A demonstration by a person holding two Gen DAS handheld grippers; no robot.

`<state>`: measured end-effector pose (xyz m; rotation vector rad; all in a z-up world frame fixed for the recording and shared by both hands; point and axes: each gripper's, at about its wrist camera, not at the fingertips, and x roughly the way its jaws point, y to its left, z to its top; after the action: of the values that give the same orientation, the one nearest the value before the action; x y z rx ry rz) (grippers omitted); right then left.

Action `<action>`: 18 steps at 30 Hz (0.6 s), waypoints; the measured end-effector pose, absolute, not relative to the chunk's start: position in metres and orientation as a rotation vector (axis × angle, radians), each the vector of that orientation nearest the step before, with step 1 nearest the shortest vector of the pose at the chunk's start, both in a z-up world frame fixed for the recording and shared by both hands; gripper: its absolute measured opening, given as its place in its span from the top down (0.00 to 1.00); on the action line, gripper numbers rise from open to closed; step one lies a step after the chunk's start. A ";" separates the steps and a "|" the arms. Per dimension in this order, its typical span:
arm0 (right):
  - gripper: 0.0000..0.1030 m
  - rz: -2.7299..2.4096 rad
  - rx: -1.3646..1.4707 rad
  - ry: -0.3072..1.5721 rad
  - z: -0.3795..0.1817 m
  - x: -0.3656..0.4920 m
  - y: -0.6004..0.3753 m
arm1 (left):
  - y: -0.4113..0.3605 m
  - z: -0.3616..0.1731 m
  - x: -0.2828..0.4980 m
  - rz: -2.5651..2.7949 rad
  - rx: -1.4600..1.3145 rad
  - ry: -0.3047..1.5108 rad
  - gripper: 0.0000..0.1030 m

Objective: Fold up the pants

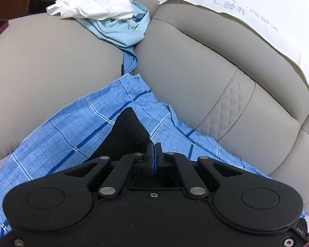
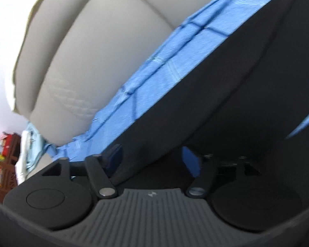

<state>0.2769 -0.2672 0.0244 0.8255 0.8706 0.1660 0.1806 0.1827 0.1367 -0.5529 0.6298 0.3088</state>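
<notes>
Your work surface is a grey leather sofa (image 1: 195,65), its seat cushions filling most of the left wrist view and its padded back with a quilted panel rising to the right. A white sheet with printed characters (image 1: 257,14) drapes over the top of the backrest.

The blue checked pants (image 1: 72,127) lie spread across the seat cushions right in front of you, one edge running diagonally up toward the seam between two cushions. In the right wrist view the same blue cloth runs as a band along the foot of the backrest, partly covered by a broad black shape that is too blurred to name.

Farther back, at the cushion seam, a crumpled light blue garment (image 1: 123,30) sits with a bunched white cloth (image 1: 90,8) on top of it.

Your left tongs (image 1: 153,156) are closed tight, pads together, with a black piece of fabric (image 1: 129,127) lying just ahead of them over the pants; whether they pinch any cloth you cannot tell from here.

Your right tongs (image 2: 152,158) stand wide apart, blue pads well separated, nothing pressed between them.
</notes>
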 end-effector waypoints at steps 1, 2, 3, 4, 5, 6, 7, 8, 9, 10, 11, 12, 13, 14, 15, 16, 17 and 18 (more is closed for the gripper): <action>0.21 0.195 0.855 0.868 0.022 0.281 -0.263 | 0.183 0.137 0.181 0.310 -0.557 0.630 0.98; 0.21 0.212 0.891 0.874 0.018 0.285 -0.258 | 0.184 0.137 0.181 0.310 -0.560 0.629 0.98; 0.21 0.217 0.925 0.881 0.014 0.289 -0.254 | 0.185 0.137 0.181 0.311 -0.562 0.627 0.98; 0.21 0.220 0.950 0.880 0.011 0.293 -0.249 | 0.185 0.138 0.182 0.312 -0.563 0.627 0.98; 0.21 0.225 0.959 0.864 0.010 0.295 -0.244 | 0.185 0.138 0.182 0.312 -0.564 0.627 0.98; 0.21 0.226 0.958 0.851 0.009 0.297 -0.239 | 0.186 0.138 0.182 0.312 -0.565 0.627 0.98; 0.21 0.216 0.956 0.840 0.009 0.300 -0.235 | 0.187 0.138 0.182 0.311 -0.565 0.627 0.98; 0.22 0.198 0.949 0.823 0.009 0.303 -0.232 | 0.188 0.137 0.181 0.311 -0.566 0.627 0.98; 0.31 0.164 0.935 0.798 0.010 0.304 -0.231 | 0.189 0.137 0.181 0.312 -0.569 0.626 0.98; 0.39 0.122 0.913 0.776 0.012 0.306 -0.232 | 0.188 0.137 0.181 0.314 -0.568 0.627 0.98; 0.53 0.069 0.885 0.762 0.012 0.310 -0.233 | 0.189 0.136 0.181 0.315 -0.570 0.627 0.98; 0.67 0.005 0.857 0.751 0.013 0.313 -0.236 | 0.190 0.135 0.180 0.316 -0.572 0.626 0.98; 0.73 -0.056 0.843 0.739 0.014 0.316 -0.242 | 0.191 0.134 0.179 0.316 -0.575 0.627 0.98; 0.88 -0.107 0.838 0.729 0.014 0.317 -0.250 | 0.193 0.132 0.179 0.312 -0.582 0.630 0.98; 0.92 -0.140 0.835 0.722 0.015 0.316 -0.258 | 0.194 0.130 0.177 0.306 -0.593 0.636 0.98; 0.94 -0.155 0.837 0.701 0.018 0.311 -0.266 | 0.194 0.128 0.176 0.296 -0.601 0.641 0.98; 0.94 -0.155 0.826 0.671 0.024 0.303 -0.271 | 0.194 0.127 0.173 0.284 -0.606 0.643 0.98; 0.94 -0.147 0.786 0.634 0.034 0.291 -0.273 | 0.192 0.126 0.169 0.278 -0.604 0.640 0.98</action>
<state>0.2908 -0.2735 0.0336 0.7857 0.6340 -0.1471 0.1691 0.1922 0.1262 -0.6041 0.6398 0.2782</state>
